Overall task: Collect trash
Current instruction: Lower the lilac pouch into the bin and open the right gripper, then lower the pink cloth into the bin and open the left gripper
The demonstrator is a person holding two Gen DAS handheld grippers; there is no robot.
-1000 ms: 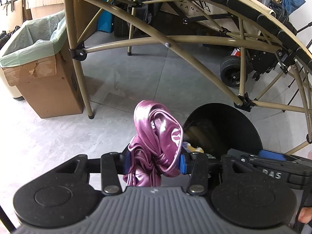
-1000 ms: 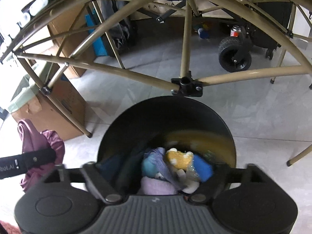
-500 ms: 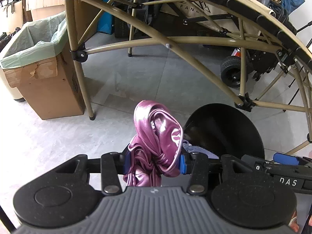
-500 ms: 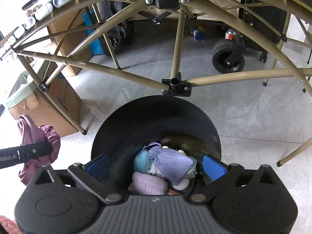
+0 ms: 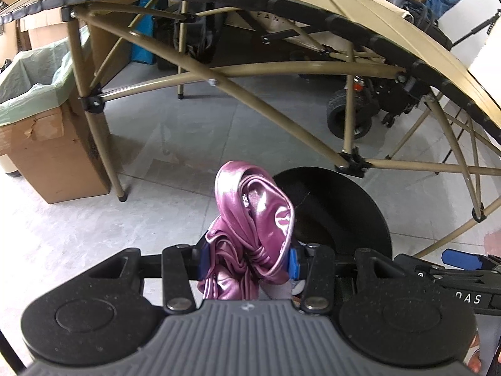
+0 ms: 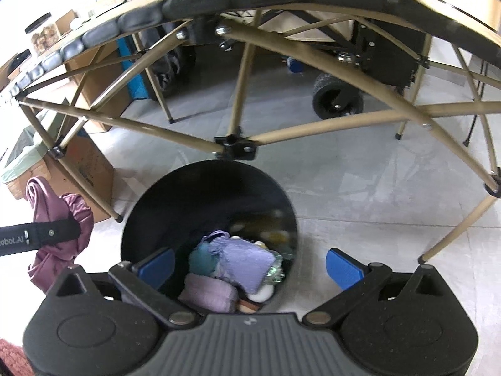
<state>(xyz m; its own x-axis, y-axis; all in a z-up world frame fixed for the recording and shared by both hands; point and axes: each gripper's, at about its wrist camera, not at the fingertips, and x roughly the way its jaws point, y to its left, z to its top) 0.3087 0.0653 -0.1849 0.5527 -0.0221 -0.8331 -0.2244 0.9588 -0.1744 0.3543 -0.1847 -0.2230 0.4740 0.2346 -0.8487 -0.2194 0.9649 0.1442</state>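
My left gripper (image 5: 247, 258) is shut on a crumpled shiny pink wrapper (image 5: 250, 219) and holds it in the air just left of a black round trash bin (image 5: 338, 216). In the right wrist view the bin (image 6: 175, 194) stands on the floor right below my right gripper (image 6: 250, 266), which is open and empty above its rim. Inside the bin lie a lilac crumpled paper (image 6: 247, 260), a teal piece (image 6: 200, 260) and other scraps. The pink wrapper also shows at the left in the right wrist view (image 6: 59, 250).
A tan folding table (image 6: 281, 0) with crossed tan legs (image 6: 313, 125) arches over the bin. A cardboard box (image 5: 53, 144) lined with a green bag stands at the left. A black wheeled cart (image 5: 350, 119) sits under the table. The floor is grey tile.
My right gripper has opened wide and risen above the bin; the lilac paper now lies in the bin. My left gripper still holds the pink wrapper and has risen slightly.
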